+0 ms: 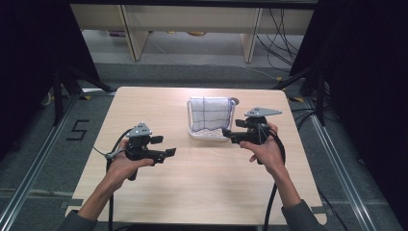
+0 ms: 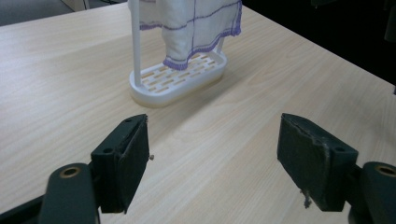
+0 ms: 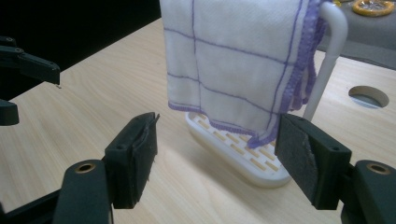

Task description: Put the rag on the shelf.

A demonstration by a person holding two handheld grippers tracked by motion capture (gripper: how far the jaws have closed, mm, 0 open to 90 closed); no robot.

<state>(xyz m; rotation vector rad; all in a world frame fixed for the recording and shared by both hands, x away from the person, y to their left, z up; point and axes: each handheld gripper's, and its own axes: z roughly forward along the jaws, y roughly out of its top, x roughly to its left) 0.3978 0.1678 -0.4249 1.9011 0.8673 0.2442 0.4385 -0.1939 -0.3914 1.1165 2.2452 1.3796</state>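
Cloth (image 1: 210, 114) drapes white rack (image 1: 208, 134), table hole (image 1: 235, 101) behind.

You're working in a lab-style recording bay: black curtains (image 1: 29, 72) close in both sides, cables (image 1: 284, 38) trail over the grey floor, a taped number (image 1: 78, 130) marks the floor beside the lone wooden table (image 1: 159, 103), and plain workbench legs (image 1: 132, 33) stand behind.

The cloth (image 2: 191, 28) and its white rack (image 2: 177, 79) are cut off by the left gripper view's top edge, hiding the rack's top bar.
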